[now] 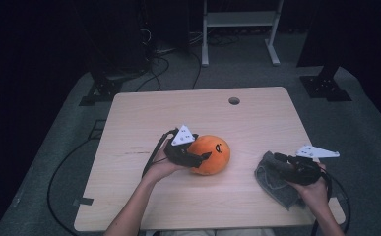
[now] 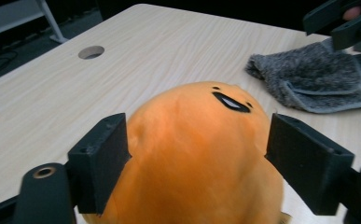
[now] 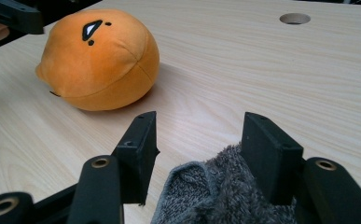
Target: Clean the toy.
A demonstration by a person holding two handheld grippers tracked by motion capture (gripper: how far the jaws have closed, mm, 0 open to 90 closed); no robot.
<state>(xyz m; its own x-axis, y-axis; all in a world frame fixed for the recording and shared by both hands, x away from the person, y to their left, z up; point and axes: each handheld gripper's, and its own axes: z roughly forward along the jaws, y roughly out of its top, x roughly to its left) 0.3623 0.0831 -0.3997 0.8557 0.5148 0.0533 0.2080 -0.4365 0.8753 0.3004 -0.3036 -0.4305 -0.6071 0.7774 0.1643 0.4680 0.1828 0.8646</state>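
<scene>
Pale table [image 1: 143, 113] holds an orange plush [image 1: 211, 154] and grey cloth [image 1: 271, 179]. Left gripper [image 1: 204, 157] straddles the plush, jaws parted, ungripped. Right gripper [image 1: 272, 164] gapes over the cloth; neither looks lifted yet.

Lab, dark curtains, floor cables [image 1: 153, 73] (tangled), metal stand [image 1: 239, 29]

- The desk [image 1: 143, 113] is light wood with rounded corners and a round hole [image 1: 234, 101] near its far edge, right of the middle.
- An orange plush [image 1: 210, 154] lies on the desk, nearer than the hole and a little to its left, about mid-desk.
- A grey fuzzy cloth [image 1: 276, 184] lies flat on the desk, right of the plush and nearer the front edge, well apart from the hole.
</scene>
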